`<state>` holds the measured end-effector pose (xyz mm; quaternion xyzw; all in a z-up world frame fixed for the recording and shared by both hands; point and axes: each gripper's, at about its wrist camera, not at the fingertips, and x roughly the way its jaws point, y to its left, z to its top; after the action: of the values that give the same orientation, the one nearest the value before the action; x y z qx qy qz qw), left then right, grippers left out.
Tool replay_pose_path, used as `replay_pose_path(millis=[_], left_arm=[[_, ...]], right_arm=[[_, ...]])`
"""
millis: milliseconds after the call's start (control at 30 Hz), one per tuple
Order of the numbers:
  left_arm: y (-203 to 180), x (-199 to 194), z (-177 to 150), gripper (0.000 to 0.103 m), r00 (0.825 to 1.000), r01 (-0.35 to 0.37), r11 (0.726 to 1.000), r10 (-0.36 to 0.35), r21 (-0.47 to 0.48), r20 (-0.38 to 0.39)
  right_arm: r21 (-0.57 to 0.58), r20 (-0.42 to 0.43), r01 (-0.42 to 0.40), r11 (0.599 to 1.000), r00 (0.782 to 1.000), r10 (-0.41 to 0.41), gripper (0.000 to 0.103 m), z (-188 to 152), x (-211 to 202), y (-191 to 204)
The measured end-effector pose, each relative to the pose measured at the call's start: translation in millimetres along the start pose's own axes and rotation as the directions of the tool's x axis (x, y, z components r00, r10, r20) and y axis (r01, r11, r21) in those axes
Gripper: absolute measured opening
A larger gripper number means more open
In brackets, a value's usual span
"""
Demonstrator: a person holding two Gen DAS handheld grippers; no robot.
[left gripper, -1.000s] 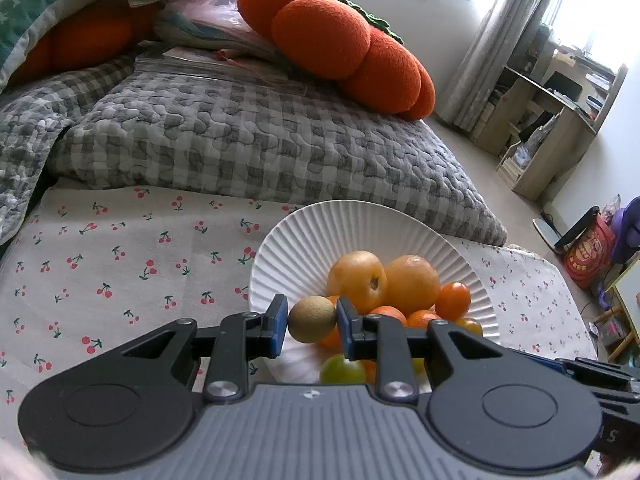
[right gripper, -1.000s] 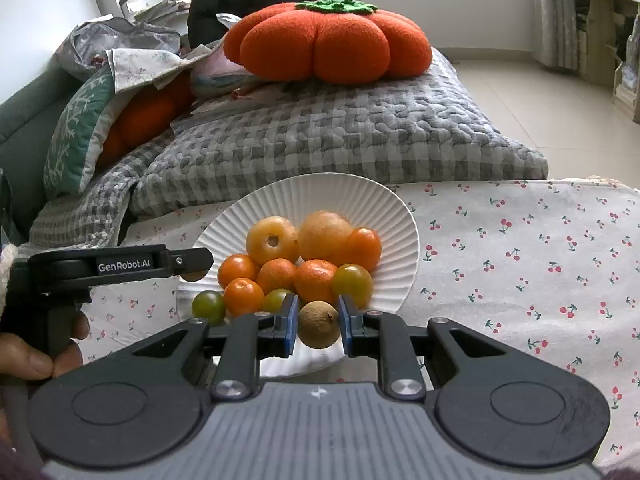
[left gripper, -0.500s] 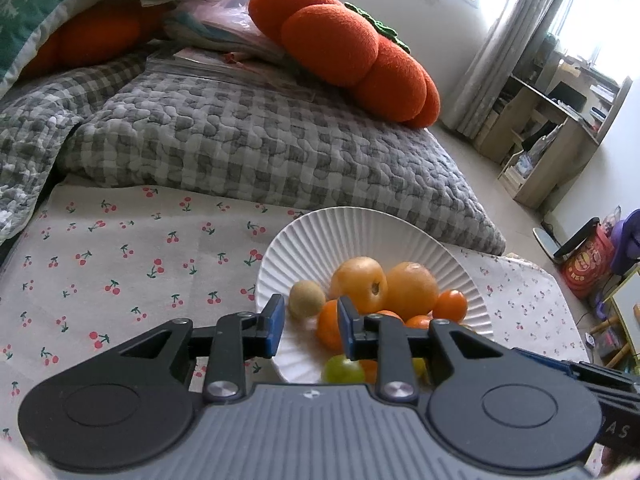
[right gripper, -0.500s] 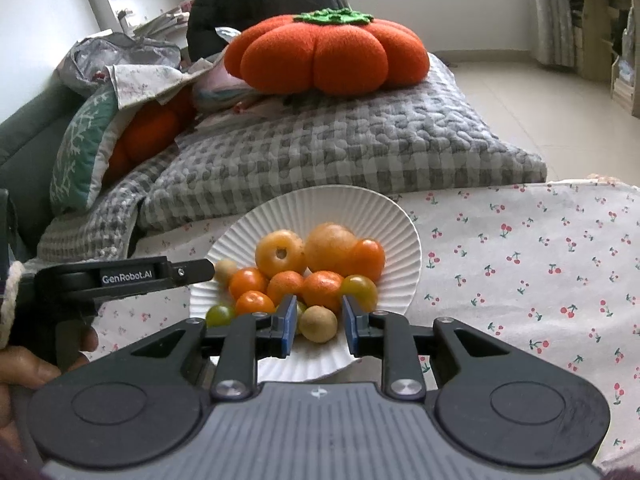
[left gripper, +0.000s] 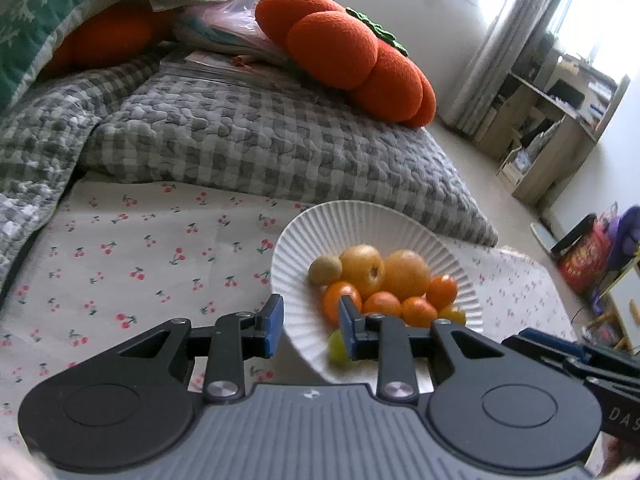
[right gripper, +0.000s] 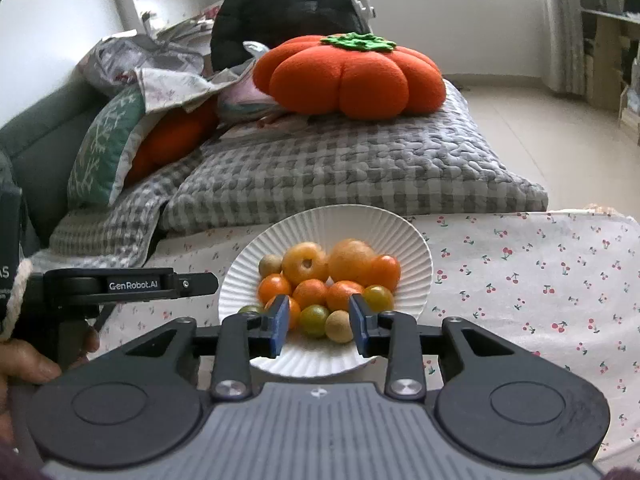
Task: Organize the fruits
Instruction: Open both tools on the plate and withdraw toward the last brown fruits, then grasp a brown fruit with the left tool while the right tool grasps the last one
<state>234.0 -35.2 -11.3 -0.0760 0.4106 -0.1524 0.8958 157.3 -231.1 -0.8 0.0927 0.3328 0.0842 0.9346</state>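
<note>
a second ago each tool pinched a small tan fruit; now both tan fruits lie on the plate [right gripper: 416,240] and both tools are empty, the left tool [left gripper: 308,326] gapped narrowly, the right tool [right gripper: 318,326] with jaws opening, so these two fruits look delivered. the plate is white, round and ribbed, on a cherry-print cloth [right gripper: 540,280] over the surface. smooth orange fruit [right gripper: 352,258] fills the middle, one matte tan fruit [right gripper: 270,265] at 9 o'clock, the other [right gripper: 339,327] at 6.
</note>
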Motion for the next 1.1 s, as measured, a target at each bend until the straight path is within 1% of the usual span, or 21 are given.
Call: replay_pose_path(millis=[167,267,467,533,600,667,733,800,833,967,1100], left_arm=[[-2,-11,-9,0.023,0.999,-0.044,0.998,0.045,0.047,-0.018],[-4,-19,-16,0.026,0.997,-0.069,0.994,0.07,0.083,-0.013],[-5,-28,-28,0.031,0.992,-0.119,0.984,0.122,0.132,-0.015],[-6,-31,-30,0.035,0.991,-0.135,0.979,0.137,0.152,-0.002],[-6,-34,-30,0.042,0.99,-0.141,0.977,0.142,0.161,0.006],[-5,-36,-31,0.047,0.99,-0.142,0.977,0.142,0.16,0.01],[-3,-38,-31,0.051,0.989,-0.144,0.977,0.144,0.157,0.011],[-2,-39,-32,0.057,0.989,-0.15,0.976,0.15,0.156,0.011],[-2,-39,-32,0.058,0.988,-0.154,0.975,0.154,0.157,0.011],[3,-37,-35,0.072,0.985,-0.174,0.972,0.175,0.16,0.008],[9,-32,-36,0.076,0.982,-0.185,0.969,0.189,0.161,-0.009]], right_arm=[[-0.039,-0.001,-0.011,0.999,1.0,0.011,0.034,-4,-6,11],[-0.06,0.006,-0.023,0.998,1.0,0.024,0.037,-6,-11,18],[-0.114,0.004,-0.036,0.993,0.999,0.037,0.046,-12,-14,32],[-0.128,-0.001,-0.042,0.991,0.999,0.043,0.051,-14,-16,36],[-0.145,0.0,-0.044,0.988,0.999,0.045,0.057,-16,-17,40],[-0.156,-0.003,-0.049,0.986,0.999,0.049,0.061,-18,-18,43],[-0.164,-0.011,-0.054,0.985,0.999,0.053,0.069,-19,-18,46],[-0.176,-0.022,-0.059,0.983,0.998,0.056,0.073,-22,-18,50],[-0.18,-0.026,-0.059,0.982,0.998,0.056,0.075,-23,-17,52],[-0.201,-0.059,-0.085,0.976,0.995,0.075,0.078,-31,-12,60],[-0.233,-0.092,-0.1,0.967,0.993,0.08,0.079,-39,-4,69]])
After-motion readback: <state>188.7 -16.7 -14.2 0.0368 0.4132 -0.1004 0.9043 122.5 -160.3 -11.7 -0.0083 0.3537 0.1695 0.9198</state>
